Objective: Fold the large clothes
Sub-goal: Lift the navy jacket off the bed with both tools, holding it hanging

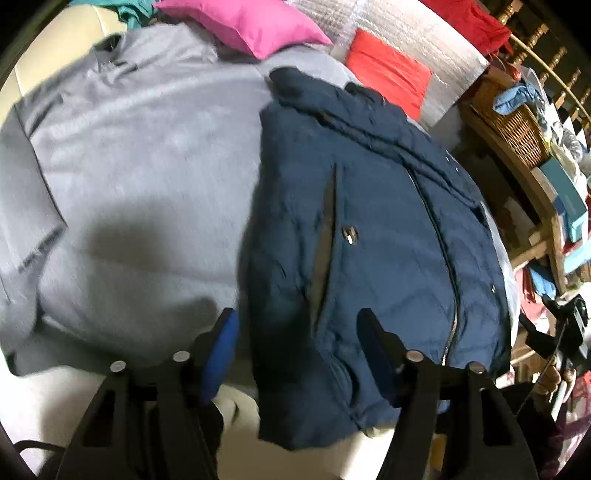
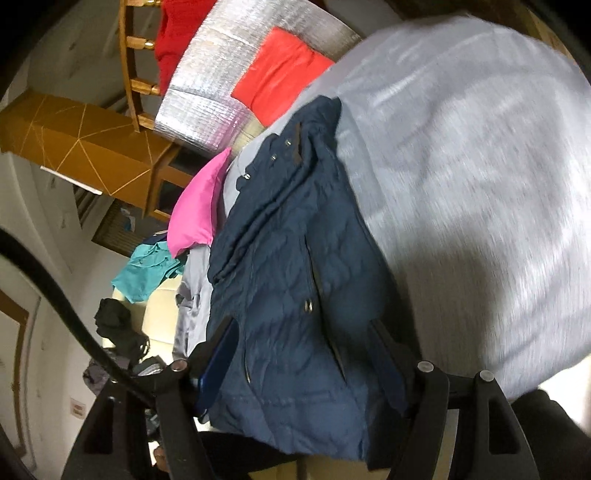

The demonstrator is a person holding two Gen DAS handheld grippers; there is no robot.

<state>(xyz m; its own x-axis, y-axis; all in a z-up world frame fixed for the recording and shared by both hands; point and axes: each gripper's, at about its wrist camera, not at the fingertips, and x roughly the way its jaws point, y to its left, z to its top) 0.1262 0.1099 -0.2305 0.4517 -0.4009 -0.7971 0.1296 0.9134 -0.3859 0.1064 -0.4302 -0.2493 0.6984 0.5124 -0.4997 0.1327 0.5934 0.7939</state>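
A navy quilted jacket (image 1: 384, 229) lies zipped, front up, on a large grey garment (image 1: 147, 155) spread over a cream seat. In the left wrist view its hem hangs over the near edge. My left gripper (image 1: 297, 317) hovers over the jacket's lower left part, jaws wide apart, the left finger off the jacket's side edge. In the right wrist view the jacket (image 2: 295, 258) runs away from me beside the grey garment (image 2: 480, 166). My right gripper (image 2: 301, 325) stands open astride its near end, and neither pad visibly presses on the cloth.
A pink pillow (image 1: 243, 22), a red cushion (image 1: 388, 70) and a silver foil mat (image 1: 406, 33) lie behind the clothes. A wooden shelf with a wicker basket (image 1: 517, 125) stands at the right. Teal (image 2: 147, 269) and black clothes (image 2: 114, 321) lie beyond the jacket.
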